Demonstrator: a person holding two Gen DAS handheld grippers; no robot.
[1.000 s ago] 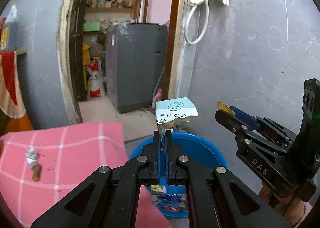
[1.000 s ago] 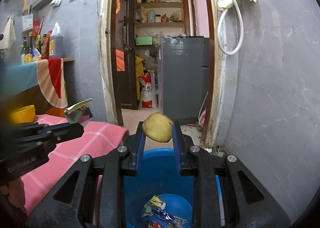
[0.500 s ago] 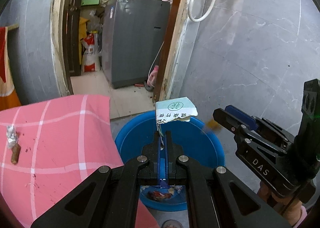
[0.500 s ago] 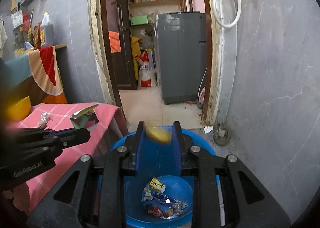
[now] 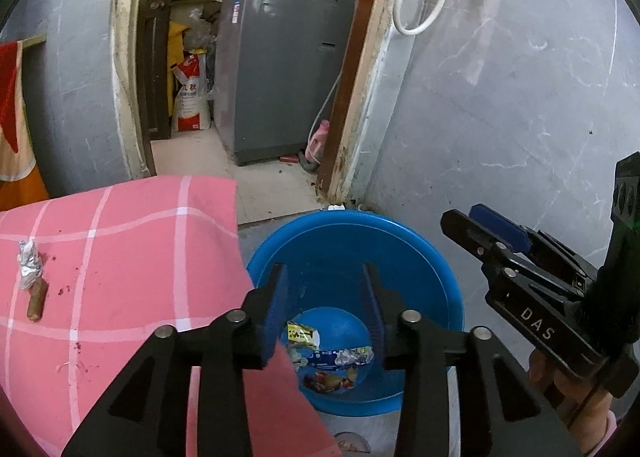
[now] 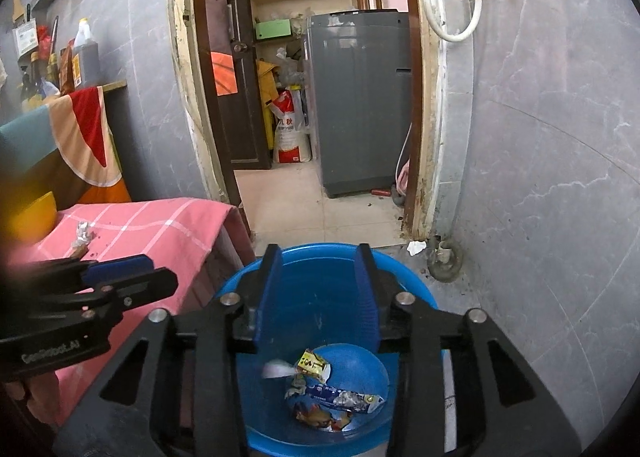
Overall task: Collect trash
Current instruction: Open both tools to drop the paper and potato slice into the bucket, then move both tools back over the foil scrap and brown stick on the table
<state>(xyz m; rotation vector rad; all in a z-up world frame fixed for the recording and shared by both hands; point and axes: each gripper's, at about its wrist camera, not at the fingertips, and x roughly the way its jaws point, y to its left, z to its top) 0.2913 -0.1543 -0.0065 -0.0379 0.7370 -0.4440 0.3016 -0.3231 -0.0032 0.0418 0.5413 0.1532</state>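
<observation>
A blue basin (image 5: 420, 257) (image 6: 412, 289) stands on the floor beside the table and holds several wrappers (image 5: 332, 361) (image 6: 332, 397). My left gripper (image 5: 325, 289) is open and empty above the basin. My right gripper (image 6: 317, 273) is open and empty above it too. A blurred white paper scrap (image 6: 278, 369) shows inside the basin. On the pink checked tablecloth (image 5: 120, 249) (image 6: 160, 225) lie a crumpled foil piece (image 5: 28, 263) (image 6: 83, 231) and a brown stub (image 5: 36, 299).
A grey marbled wall (image 5: 500, 97) rises right of the basin. A doorway behind shows a grey washing machine (image 5: 276, 69) (image 6: 360, 97). A floor drain (image 6: 442, 261) sits by the door frame. A yellow bowl (image 6: 28, 213) is at the table's left.
Both grippers tilted down over the basin and opened. The yellow peel left my right gripper and the white paper carton left my left gripper, dropping into the basin.
</observation>
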